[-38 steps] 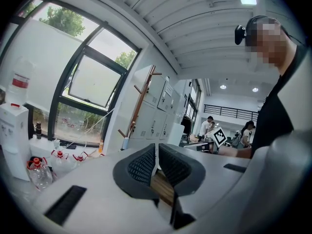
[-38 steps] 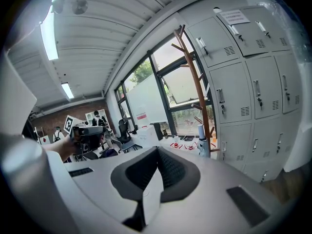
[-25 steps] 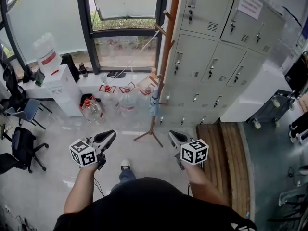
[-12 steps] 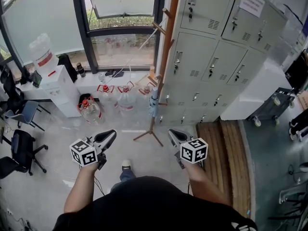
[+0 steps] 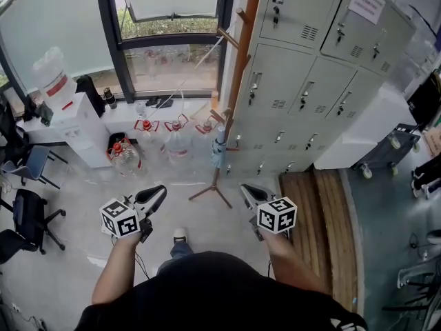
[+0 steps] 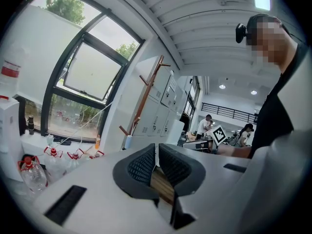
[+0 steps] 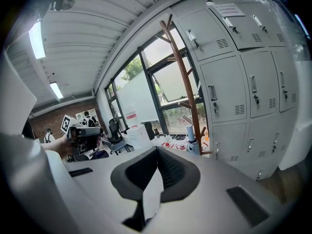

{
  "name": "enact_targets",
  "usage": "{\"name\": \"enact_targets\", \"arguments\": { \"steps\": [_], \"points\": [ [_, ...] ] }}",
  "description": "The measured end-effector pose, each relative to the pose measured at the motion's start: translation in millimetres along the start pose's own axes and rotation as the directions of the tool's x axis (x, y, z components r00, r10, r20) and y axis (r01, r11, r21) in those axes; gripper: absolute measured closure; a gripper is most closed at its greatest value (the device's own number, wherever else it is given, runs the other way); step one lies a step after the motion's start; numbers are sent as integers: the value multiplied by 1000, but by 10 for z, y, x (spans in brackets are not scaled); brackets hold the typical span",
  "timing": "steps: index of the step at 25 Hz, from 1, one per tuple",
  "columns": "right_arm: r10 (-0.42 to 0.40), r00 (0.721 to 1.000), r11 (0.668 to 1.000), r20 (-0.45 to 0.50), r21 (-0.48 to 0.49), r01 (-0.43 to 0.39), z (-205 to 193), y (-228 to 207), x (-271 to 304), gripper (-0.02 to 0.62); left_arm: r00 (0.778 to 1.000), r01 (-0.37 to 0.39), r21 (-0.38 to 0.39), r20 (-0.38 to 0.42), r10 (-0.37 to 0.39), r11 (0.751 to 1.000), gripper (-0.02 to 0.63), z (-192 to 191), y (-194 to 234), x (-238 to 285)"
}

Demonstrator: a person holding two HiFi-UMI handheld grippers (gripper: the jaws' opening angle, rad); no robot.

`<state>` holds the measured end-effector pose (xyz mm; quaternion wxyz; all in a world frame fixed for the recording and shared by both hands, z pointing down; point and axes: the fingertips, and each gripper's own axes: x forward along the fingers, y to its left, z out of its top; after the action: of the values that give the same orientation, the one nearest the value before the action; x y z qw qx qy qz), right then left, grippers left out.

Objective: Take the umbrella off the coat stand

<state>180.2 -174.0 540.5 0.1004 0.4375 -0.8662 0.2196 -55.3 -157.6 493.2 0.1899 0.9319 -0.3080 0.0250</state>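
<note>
Edged slightly closer since a second ago; left gripper [image 5: 160, 191] and right gripper [image 5: 245, 189] both clenched, empty. umbrella [image 5: 218, 147] hangs low on the coat stand [image 5: 238, 67] at 12 o'clock; yanking sideways could catch a peg [image 5: 220, 115], tipping it

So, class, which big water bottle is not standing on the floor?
The red-banded bottle atop the white dispenser at far left; the red-capped bottles stand on the floor below the window.
</note>
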Motion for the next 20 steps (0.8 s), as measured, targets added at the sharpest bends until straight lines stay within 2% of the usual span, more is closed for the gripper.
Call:
{"name": "enact_targets", "arguments": {
  "steps": [20],
  "points": [
    [-58,998,998,0,32,58,381,-406,772,580,997,56,-25,-50,-57,998,565,267,816,547]
  ]
}}
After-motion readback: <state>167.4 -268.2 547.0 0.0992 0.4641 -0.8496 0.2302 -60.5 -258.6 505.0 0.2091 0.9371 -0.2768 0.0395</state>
